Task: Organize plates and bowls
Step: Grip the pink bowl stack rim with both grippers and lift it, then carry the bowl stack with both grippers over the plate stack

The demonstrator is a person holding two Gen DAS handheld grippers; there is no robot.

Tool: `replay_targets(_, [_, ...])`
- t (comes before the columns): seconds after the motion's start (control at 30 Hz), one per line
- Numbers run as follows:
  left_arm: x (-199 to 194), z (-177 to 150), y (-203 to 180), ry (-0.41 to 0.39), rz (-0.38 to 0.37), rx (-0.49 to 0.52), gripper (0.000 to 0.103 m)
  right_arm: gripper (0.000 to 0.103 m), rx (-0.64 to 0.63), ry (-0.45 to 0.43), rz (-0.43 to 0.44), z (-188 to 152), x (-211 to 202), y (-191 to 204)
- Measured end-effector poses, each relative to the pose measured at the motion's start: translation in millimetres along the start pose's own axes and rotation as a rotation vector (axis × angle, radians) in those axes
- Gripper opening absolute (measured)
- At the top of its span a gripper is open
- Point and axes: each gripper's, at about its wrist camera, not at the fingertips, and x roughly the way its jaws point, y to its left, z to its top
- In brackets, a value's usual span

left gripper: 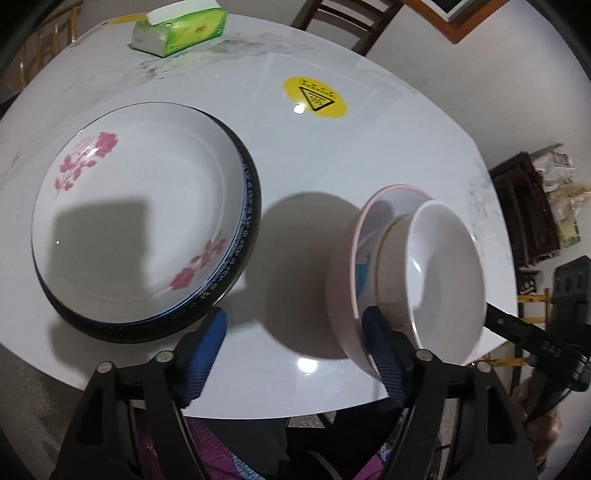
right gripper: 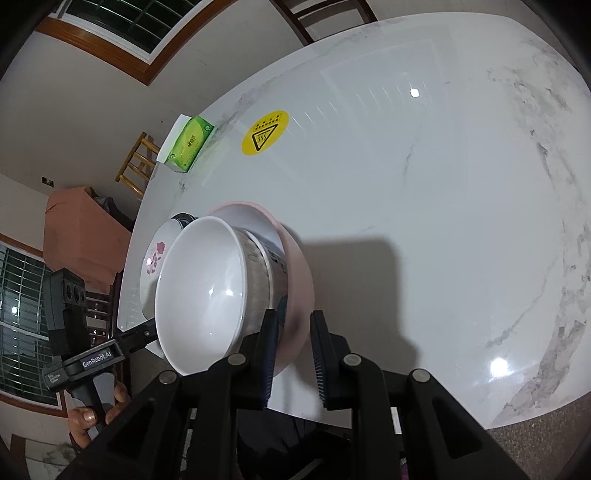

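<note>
A white plate with pink flowers [left gripper: 136, 221] lies on top of a dark-rimmed plate [left gripper: 247, 206] at the left of the white marble table [left gripper: 332, 147]. A stack of nested bowls, white inside [right gripper: 201, 291] and pink outermost [right gripper: 299, 280], is tilted above the table. My right gripper [right gripper: 293, 354] is shut on the rim of the pink bowl. The bowl stack also shows in the left wrist view [left gripper: 436, 280]. My left gripper [left gripper: 295, 350] is open and empty, between the plates and the bowls. The flowered plate [right gripper: 155, 254] shows behind the bowls in the right wrist view.
A green tissue pack [left gripper: 181, 27] lies at the far edge of the table. A round yellow warning sticker [left gripper: 314, 98] is on the table's middle. Wooden chairs [left gripper: 343, 18] stand around the table. The table's near edge runs just under both grippers.
</note>
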Motion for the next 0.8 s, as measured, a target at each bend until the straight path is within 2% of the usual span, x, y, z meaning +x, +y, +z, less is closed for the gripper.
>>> replay_targets(0.1, [2,-1,-7,-0.013,0.031,0.021,0.071,0.019,-0.011,0.004,-0.035,3,0,4])
replay_targets(0.17, [4,0,-10,-0.006,0.014,0.02,0.066,0.019,-0.011,0.006,-0.049,5,0,3])
replay_targets(0.4, [6,3,-5,0.006,-0.015,-0.017,0.062,0.02,0.019,0.032,-0.044,12,6,-2])
replay_targets(0.53, [4,2,-13,-0.018,0.025,0.009,0.061,0.023,0.037,0.037,-0.041,14,12,-6])
replay_targets(0.63, [4,2,-17,-0.027,0.029,0.02,0.055,0.023,-0.004,0.017,-0.09,11,14,2])
replay_targets(0.73, [7,6,-11,-0.01,-0.004,-0.018,0.056,0.023,0.008,0.012,-0.081,12,15,-1])
replay_targets(0.8, [9,7,-9,-0.002,-0.001,-0.033,0.061,0.023,0.006,0.009,-0.077,12,15,-2])
